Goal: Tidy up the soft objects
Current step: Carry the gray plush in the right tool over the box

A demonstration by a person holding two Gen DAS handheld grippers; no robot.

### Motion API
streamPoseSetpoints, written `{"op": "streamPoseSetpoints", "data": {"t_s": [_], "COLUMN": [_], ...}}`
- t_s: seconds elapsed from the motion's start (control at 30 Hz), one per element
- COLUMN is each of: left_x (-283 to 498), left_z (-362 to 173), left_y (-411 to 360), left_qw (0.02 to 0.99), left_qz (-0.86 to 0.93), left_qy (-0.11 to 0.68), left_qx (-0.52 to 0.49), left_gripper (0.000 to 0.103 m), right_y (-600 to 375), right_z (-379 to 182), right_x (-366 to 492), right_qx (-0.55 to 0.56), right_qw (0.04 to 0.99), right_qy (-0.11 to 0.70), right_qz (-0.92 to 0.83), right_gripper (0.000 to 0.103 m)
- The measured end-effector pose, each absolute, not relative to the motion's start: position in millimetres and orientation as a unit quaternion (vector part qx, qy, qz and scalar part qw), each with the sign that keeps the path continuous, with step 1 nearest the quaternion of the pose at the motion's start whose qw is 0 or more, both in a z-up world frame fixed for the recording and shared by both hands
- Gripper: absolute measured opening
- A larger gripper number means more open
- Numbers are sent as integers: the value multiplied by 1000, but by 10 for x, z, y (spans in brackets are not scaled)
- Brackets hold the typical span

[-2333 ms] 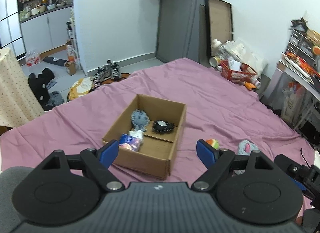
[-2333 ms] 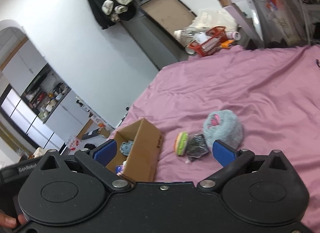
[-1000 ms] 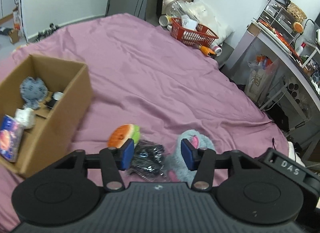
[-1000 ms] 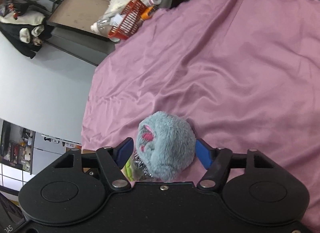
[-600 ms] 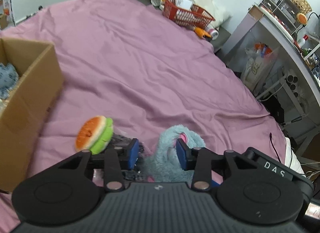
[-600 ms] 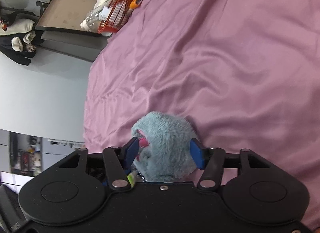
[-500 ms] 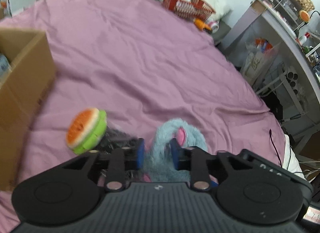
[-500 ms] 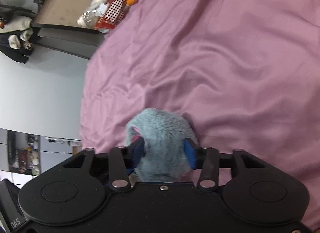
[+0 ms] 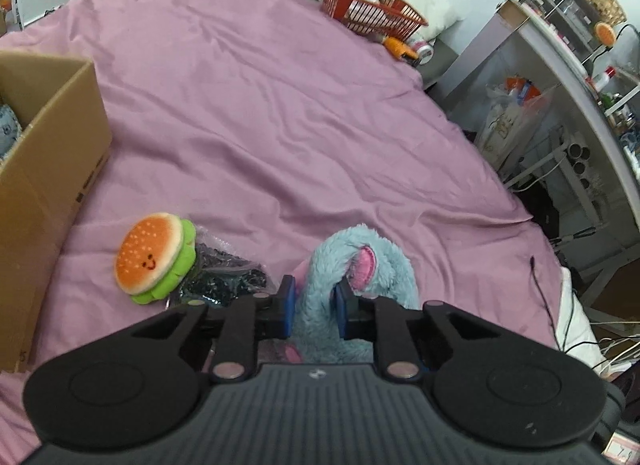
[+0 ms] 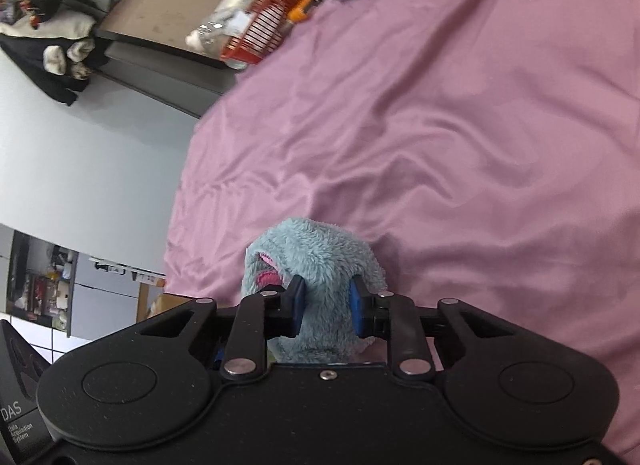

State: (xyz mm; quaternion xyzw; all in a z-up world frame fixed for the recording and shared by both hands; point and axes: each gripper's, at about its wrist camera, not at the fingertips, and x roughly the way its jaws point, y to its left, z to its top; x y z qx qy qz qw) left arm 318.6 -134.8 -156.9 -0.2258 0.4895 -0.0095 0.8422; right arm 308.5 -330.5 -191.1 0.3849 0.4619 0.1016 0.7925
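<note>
both the left gripper (image 9: 313, 307) and right gripper (image 10: 326, 311) are clamped on the blue plush toy (image 9: 360, 265) above the pink bedsheet (image 9: 280, 125) — the cardboard box (image 9: 52, 153) lies to the left, nearer the left gripper.

the left gripper (image 9: 314, 307) is matte black plastic with a grey ribbed housing at the bottom bearing a small pale logo. two round black discs flank it, and angular black link arms with silver rivets run to its blue fingertips (image 9: 287, 305). the right gripper (image 10: 327, 307) has the same build: a smooth black body, one silver screw at its centre, silver rivets on the link arms, blue fingertips (image 10: 357, 311). white "das" lettering sits on a black part at the lower left.
</note>
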Motion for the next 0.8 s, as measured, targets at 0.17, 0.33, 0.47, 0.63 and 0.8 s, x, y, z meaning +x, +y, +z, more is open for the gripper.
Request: {"op": "streamPoseSetpoints", "data": {"t_s": [0.17, 0.33, 0.47, 0.63, 0.8], "left_x": [3055, 2894, 2744, 2557, 2359], "left_z": [-1283, -1007, -766, -592, -457], "left_y": [-1328, -1193, -1033, -844, -635], "left_qw": [860, 874, 884, 890, 896], "left_qz": [-13, -15, 0, 10, 19], "left_qy": [463, 434, 412, 392, 373], "left_qx": [-213, -219, -219, -233, -241], "left_gripper": [19, 19, 19, 18, 18], "right_y": [-3268, -3178, -3037, -2885, -2700], "right_z": [-1695, -1500, -1357, -1223, -1087], "right_x": [3007, 2950, 2899, 2822, 2723], "right_qx": [377, 371, 361, 352, 337], "right_qw": [810, 824, 830, 832, 834], "right_qy": [429, 392, 369, 347, 332], "right_qz": [130, 172, 212, 250, 282], "right_gripper": [23, 23, 23, 23, 23]}}
